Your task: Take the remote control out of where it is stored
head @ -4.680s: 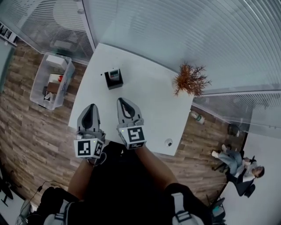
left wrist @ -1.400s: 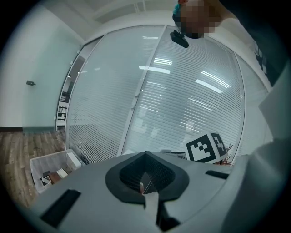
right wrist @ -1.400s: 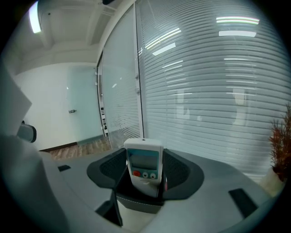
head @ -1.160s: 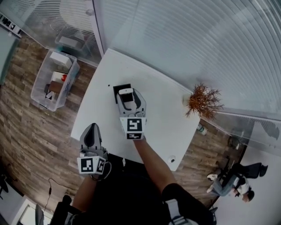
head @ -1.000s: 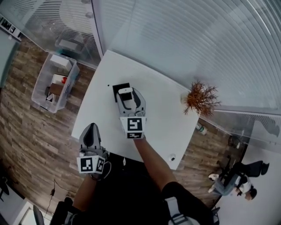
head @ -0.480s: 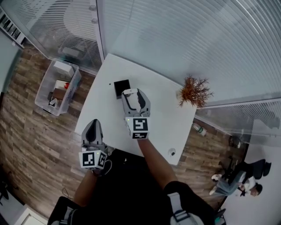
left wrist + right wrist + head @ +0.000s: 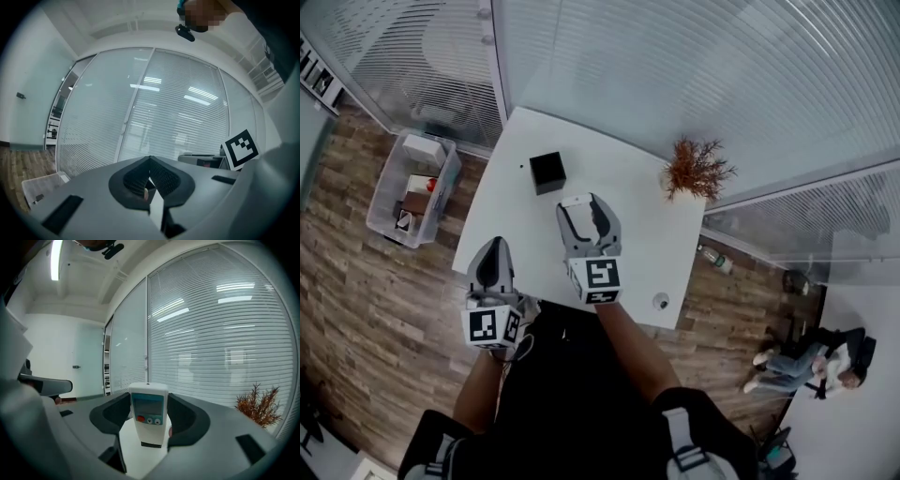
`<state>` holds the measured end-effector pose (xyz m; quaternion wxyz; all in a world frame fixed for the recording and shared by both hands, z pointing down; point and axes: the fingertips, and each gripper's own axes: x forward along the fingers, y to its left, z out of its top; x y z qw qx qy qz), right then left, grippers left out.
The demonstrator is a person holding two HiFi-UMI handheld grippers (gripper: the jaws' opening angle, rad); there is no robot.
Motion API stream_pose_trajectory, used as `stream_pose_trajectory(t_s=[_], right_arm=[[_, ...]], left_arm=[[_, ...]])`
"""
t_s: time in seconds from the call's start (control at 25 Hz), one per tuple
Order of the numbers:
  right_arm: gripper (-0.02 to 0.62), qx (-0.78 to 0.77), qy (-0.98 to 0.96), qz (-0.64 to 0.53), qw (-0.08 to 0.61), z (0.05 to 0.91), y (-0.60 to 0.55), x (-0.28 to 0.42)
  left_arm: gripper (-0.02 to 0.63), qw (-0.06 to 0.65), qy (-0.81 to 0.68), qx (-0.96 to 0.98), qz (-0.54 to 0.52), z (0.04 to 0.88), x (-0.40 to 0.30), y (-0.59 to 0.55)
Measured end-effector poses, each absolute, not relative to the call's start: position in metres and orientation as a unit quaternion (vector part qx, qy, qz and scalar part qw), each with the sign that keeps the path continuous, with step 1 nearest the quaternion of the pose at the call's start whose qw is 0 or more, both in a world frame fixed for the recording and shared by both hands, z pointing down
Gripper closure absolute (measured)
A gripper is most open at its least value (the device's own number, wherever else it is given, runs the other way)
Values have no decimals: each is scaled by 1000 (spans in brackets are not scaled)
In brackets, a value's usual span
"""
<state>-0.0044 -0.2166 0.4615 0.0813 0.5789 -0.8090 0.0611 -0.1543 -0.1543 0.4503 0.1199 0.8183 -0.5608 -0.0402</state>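
Observation:
My right gripper point(image 7: 584, 212) is shut on a white remote control point(image 7: 148, 418) with a small screen and a red button; it is held upright between the jaws, above the white table point(image 7: 647, 253). In the head view the remote control point(image 7: 576, 201) shows as a white tip between the fingers. The black holder box point(image 7: 547, 172) stands empty-looking on the table, up and left of that gripper. My left gripper point(image 7: 490, 262) is shut with nothing in it, near the table's front left edge; its closed tips point(image 7: 150, 185) show in the left gripper view.
A dried orange plant point(image 7: 695, 169) stands at the table's back right corner. A clear plastic bin point(image 7: 411, 187) with odds and ends sits on the wooden floor at left. Glass walls with blinds run behind the table. A person point(image 7: 806, 361) sits at far right.
My right gripper reached to the black box, closed on the remote control, and has drawn back toward me with it. The box now stands apart. The left gripper stayed low.

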Motion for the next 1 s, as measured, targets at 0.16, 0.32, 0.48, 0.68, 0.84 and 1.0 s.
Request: stream_pose_trajectory(t_s=[0.16,0.32,0.48,0.68,0.84,1.0], right_arm=[[342,579,-810,60,77,455,-181,4],[342,580,-810,58,71,447,-159,16],[342,575,-814,56,63,437,-138,27],[342,561,-824,53,54,432,-102,48],[342,548,-833,56,53,431,-63,69],[342,542,-837,61,44,431,-28,93]], left_arm=[[600,113,-551,826,-44,444,-141,-129],[600,106,-547,829,-47,434,-127,-114],[600,93,-545,832,-46,424,-110,-98],[600,75,-558,825,-50,414,-85,-71],[600,79,-572,815,-46,413,-66,-32],[600,82,-584,806,-37,421,-46,13]])
